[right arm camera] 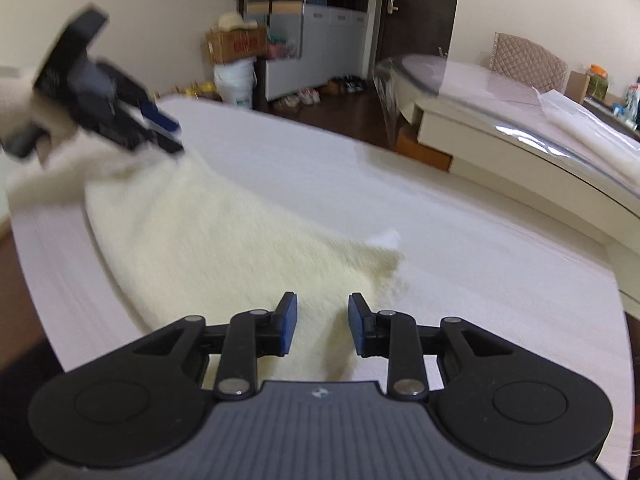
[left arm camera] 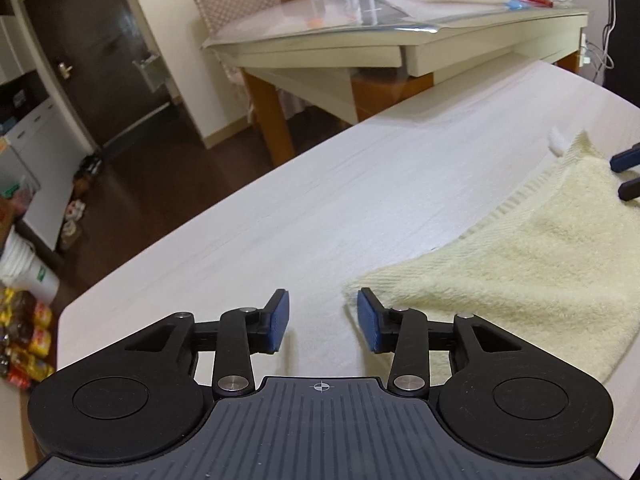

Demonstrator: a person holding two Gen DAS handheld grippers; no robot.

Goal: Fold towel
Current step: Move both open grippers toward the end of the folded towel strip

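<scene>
A pale yellow towel (left arm camera: 540, 264) (right arm camera: 208, 232) lies spread on the white table (left arm camera: 320, 184) (right arm camera: 440, 220), with a small white label (left arm camera: 556, 144) (right arm camera: 386, 236) at one corner. My left gripper (left arm camera: 322, 300) is open just off the towel's near corner; only table shows between its blue pads. My right gripper (right arm camera: 323, 304) is open low over the towel's edge near the label corner, towel visible in its gap, pads not pressing on it. The left gripper (right arm camera: 176, 136) appears blurred at the towel's far corner. The right gripper's fingers (left arm camera: 624, 160) show at the far right.
A beige desk with a glass top (left arm camera: 400, 40) (right arm camera: 520, 140) stands just beyond the table, a quilted chair (left arm camera: 236, 0) behind it. White buckets (left arm camera: 28, 272) and packets sit on the dark floor off the table's left edge. A hand (right arm camera: 24, 120) in white holds the left gripper.
</scene>
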